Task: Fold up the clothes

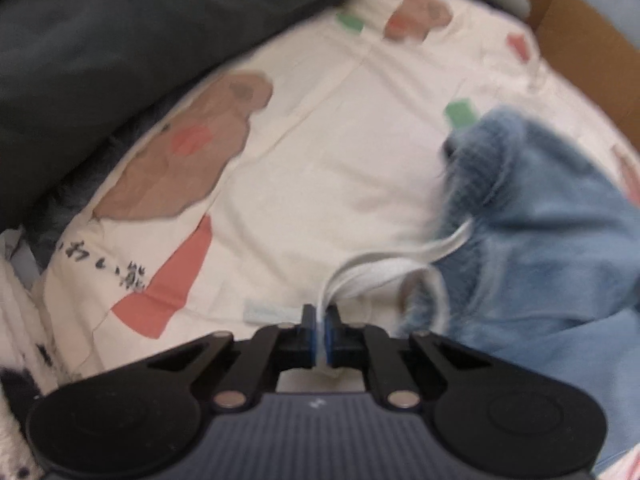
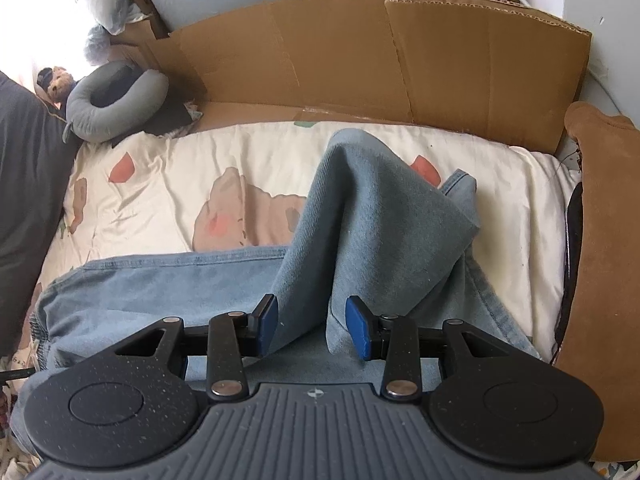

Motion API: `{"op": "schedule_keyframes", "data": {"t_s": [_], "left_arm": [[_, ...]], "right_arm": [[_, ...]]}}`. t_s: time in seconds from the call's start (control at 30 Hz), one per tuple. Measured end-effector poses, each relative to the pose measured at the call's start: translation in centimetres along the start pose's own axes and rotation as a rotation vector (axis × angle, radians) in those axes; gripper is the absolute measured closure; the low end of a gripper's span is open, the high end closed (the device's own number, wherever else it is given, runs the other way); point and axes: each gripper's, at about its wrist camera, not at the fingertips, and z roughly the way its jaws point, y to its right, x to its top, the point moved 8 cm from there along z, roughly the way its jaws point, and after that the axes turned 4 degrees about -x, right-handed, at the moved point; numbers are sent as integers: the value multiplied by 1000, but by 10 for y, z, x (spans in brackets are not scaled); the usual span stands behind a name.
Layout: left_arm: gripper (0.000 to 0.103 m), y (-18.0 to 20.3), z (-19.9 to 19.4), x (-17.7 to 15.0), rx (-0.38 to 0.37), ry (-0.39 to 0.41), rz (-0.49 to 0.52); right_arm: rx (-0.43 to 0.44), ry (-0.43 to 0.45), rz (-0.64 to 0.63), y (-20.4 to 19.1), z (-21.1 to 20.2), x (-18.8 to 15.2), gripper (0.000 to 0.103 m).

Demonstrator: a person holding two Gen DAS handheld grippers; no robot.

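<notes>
Left view motion-blurred; right view sharp, window glare upper left.

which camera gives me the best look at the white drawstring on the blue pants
The left wrist view. There the white drawstring runs from the blue pants into the shut left gripper, pinched between its pads. The right wrist view shows only the denim, no drawstring.
</notes>
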Motion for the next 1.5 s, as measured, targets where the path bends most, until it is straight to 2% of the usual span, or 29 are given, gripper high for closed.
{"op": "schedule_keyframes", "data": {"t_s": [0.2,0.37,0.6,0.9,0.93,0.97,1.03,1.07,1.2,1.3,1.5], "left_arm": [[99,26,-40,25,-55,82,36],[99,53,-62,41,-107,109,48],[99,90,-66,43,-182,53,33],[98,118,-56,19,-225,-72,-46],[93,122,-56,16,-243,-81,-48],[82,126,-57,14,-267,-87,-50],[73,134,-61,15,-322,-87,-45],[72,137,-64,16,-334,-85,-34],[70,143,-71,24,-340,-68,10],[70,133,-70,31,-293,-49,4],[60,106,-55,32,-203,-50,-23]], "right_arm": [[20,11,27,1,-2,-1,59],[39,22,71,6,-3,0,59],[64,52,110,11,-8,3,59],[86,77,171,23,-13,4,58],[87,78,175,24,-14,4,58],[89,80,180,26,-14,4,58],[91,80,187,27,-14,3,58],[91,79,190,28,-13,3,57],[93,76,190,28,-12,1,57],[92,76,194,29,-11,-1,57],[80,66,192,30,-8,-5,57]]}}
